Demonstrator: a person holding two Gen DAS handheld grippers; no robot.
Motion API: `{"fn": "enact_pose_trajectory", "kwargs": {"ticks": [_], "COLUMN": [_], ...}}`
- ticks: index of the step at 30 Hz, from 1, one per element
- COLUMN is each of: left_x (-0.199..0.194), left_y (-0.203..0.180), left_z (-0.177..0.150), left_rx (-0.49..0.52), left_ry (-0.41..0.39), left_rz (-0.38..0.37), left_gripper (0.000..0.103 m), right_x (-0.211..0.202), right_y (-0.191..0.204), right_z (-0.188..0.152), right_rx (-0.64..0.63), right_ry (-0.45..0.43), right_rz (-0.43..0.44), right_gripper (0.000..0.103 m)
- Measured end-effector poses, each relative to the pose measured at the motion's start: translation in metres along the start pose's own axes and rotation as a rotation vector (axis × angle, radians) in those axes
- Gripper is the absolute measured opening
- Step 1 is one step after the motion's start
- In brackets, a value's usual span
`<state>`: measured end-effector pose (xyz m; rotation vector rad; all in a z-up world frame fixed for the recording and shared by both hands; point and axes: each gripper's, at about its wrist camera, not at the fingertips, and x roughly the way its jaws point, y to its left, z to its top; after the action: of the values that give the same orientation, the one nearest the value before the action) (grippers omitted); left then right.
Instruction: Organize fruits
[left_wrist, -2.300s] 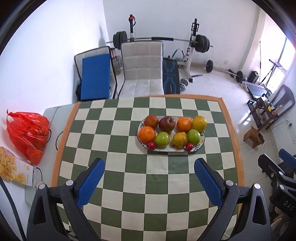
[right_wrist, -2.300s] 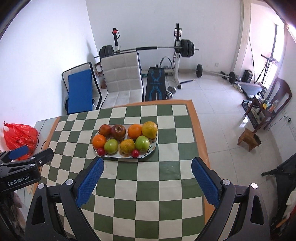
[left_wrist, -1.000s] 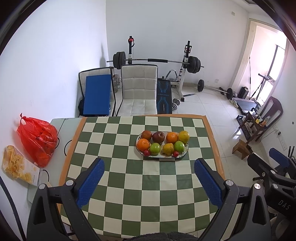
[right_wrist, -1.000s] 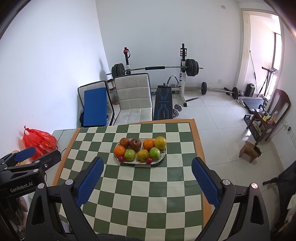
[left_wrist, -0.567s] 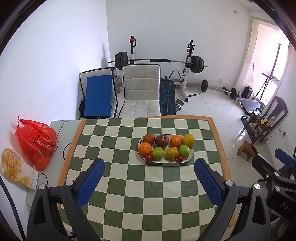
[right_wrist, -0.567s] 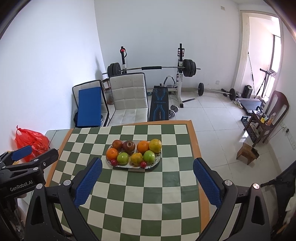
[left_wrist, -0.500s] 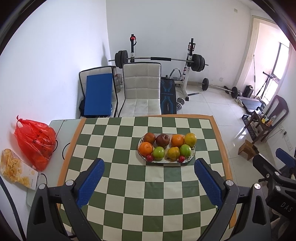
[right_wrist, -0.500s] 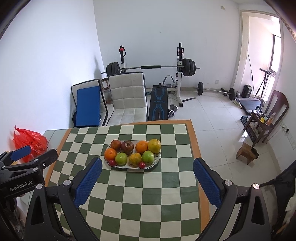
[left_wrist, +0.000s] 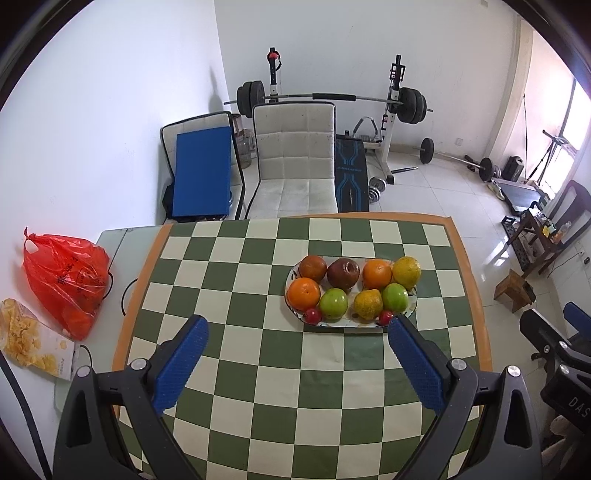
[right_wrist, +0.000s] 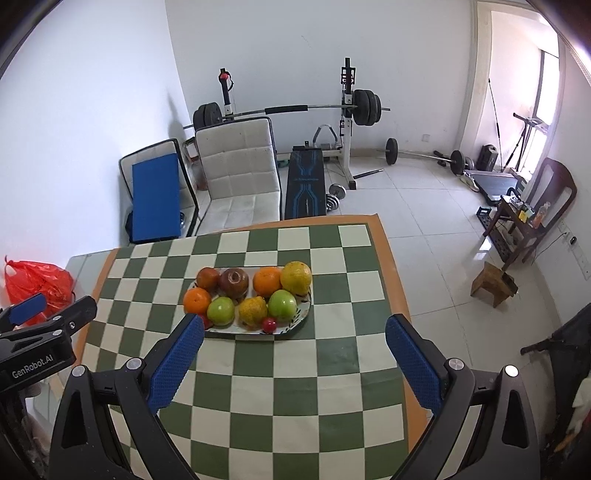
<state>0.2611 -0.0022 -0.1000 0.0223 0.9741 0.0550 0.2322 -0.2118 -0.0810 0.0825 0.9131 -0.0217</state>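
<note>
Oval plate (left_wrist: 413, 309) full of fruit sits on the checkered tablecloth (left_wrist: 258, 369), toward the far half of the table. Back row — dark red apple (left_wrist: 343, 274) between a brownish fruit (left_wrist: 312, 268) and an orange (left_wrist: 376, 274), yellow citrus (left_wrist: 406, 272) at the end. Front row — orange (left_wrist: 303, 294), green apple (left_wrist: 333, 303), yellow pear (left_wrist: 367, 304), green apple (left_wrist: 395, 296), two small red fruits (left_wrist: 313, 315) at the plate's near rim. Left gripper (left_wrist: 297, 363) hangs above the cloth short of the plate, jaws wide apart, nothing between them. Right gripper (right_wrist: 294, 362) likewise spread wide and empty, near the plate. Red plastic bag (left_wrist: 64, 280) and snack packet (left_wrist: 31, 341) lie off the cloth's left side; white chair (left_wrist: 295, 162) and barbell rack (left_wrist: 332, 98) behind.
</note>
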Motion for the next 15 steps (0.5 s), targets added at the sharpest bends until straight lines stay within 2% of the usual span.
{"fn": "enact_pose_trajectory", "kwargs": {"ticks": [7, 15], "left_x": [0.019, 0.025], "left_y": [-0.003, -0.005], "left_z": [0.003, 0.003], "left_rx": [-0.003, 0.004], "left_ry": [0.026, 0.034], "left_rz": [0.012, 0.013], "left_gripper": [0.1, 0.1], "right_x": [0.03, 0.038], "right_y": [-0.001, 0.001], "right_z": [0.002, 0.003], "right_rx": [-0.021, -0.038], "right_ry": [0.035, 0.043], "right_rz": [-0.019, -0.022], "right_gripper": [0.101, 0.101]}}
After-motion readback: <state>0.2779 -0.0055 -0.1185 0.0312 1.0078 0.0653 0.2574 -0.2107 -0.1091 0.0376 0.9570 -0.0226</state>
